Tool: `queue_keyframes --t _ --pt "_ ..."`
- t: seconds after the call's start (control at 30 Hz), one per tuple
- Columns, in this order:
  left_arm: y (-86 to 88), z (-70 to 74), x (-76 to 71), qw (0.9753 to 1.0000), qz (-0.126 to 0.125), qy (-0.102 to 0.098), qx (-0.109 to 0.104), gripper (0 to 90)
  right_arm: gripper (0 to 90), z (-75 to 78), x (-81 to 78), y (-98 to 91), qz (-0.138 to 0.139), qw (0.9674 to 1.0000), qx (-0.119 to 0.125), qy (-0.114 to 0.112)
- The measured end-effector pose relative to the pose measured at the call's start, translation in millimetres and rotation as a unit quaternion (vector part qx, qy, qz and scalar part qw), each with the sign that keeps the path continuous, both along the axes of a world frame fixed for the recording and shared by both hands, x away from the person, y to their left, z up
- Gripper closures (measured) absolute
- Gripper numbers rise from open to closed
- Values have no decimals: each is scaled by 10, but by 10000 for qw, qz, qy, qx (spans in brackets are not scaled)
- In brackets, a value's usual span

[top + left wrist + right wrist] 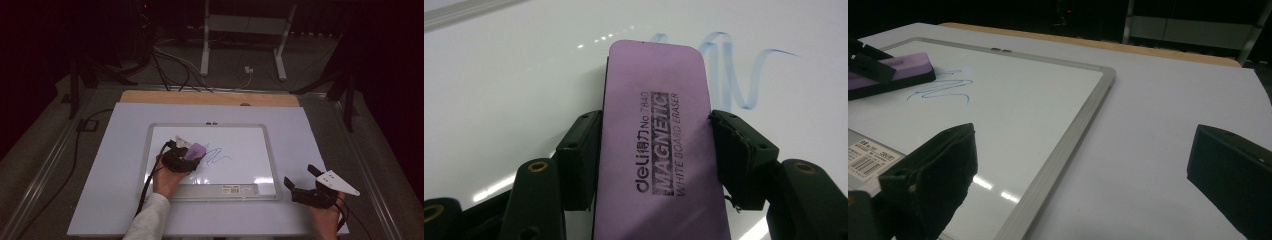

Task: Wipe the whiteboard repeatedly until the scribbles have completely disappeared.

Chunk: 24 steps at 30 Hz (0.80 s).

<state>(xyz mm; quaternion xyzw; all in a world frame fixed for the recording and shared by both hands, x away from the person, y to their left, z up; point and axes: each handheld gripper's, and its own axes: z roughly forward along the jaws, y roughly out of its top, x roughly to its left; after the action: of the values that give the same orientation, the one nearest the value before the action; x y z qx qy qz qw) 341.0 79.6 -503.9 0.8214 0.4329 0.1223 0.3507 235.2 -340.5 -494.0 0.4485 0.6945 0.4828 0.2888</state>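
Observation:
A purple magnetic whiteboard eraser [656, 145] lies flat on the whiteboard [250, 137], and my left gripper [656, 155] is shut on its two long sides. In the high view the left gripper [186, 155] and eraser [197, 149] sit at the board's left half, just left of a blue scribble [216, 157]. The scribble [729, 70] starts right past the eraser's far end. My right gripper [301, 180] rests on the table to the right of the board, jaws wide apart with nothing between them. In the right gripper view the eraser [890, 75] and scribble [940, 90] show at far left.
The whiteboard has a grey frame [1068, 145] and a barcode label [239, 189] on its near edge. It lies on a white table sheet [310, 135] over a wooden top [210, 98]. Cables and a metal stand [240, 30] are on the floor behind.

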Motion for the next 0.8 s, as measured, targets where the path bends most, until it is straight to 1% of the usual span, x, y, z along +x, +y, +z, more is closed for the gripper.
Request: queue_keyframes --t 0.1,0.13,0.17,0.2,0.27,0.33,0.4,0.47,0.5,0.53,0.57,0.67,0.73,0.8 --pt "-106 7 -62 9995 -302 1 17 417 0 2 -2 3 6 10000 -2 -9" --pt "-131 12 -80 9992 -384 -9 53 417 0 3 -2 3 5 10000 1 -8" --pt "-147 17 -92 9990 -418 -61 122 417 0 3 -2 2 4 10000 1 -8" --pt "-150 19 -93 9990 -423 -66 133 417 0 3 -4 -1 -9 10000 13 -2" --pt "-137 17 -80 9992 -378 -30 100 417 0 5 -5 -3 -13 10000 19 -4" --pt "-109 25 -64 9994 -248 -96 215 417 0 6 -8 -9 -21 10000 21 -13" --pt "-50 31 -31 9995 -81 -100 296 417 0 7 -9 -15 -27 10000 23 -17" --pt "5 27 1 9996 111 -63 244 417 0 7 -8 -17 -29 10000 24 -15" --pt "20 25 8 9997 109 -25 202 417 0 7 -8 -16 -27 10000 22 -14" --pt "14 24 2 9997 107 -56 220 417 0 5 -6 -11 -21 10000 22 -11" --pt "-1 30 -11 9995 52 -94 295 417 0 4 -4 -8 -19 10000 20 -7" --pt "-73 25 -71 9993 -236 -125 252 417 0 3 -1 -2 -9 10000 4 -2" --pt "-134 25 -119 9986 -451 -139 239 417 0 3 -3 4 4 10000 -3 -6" --pt "-190 21 -158 9974 -687 -140 180 417 0 3 -3 5 4 10000 -2 -6"
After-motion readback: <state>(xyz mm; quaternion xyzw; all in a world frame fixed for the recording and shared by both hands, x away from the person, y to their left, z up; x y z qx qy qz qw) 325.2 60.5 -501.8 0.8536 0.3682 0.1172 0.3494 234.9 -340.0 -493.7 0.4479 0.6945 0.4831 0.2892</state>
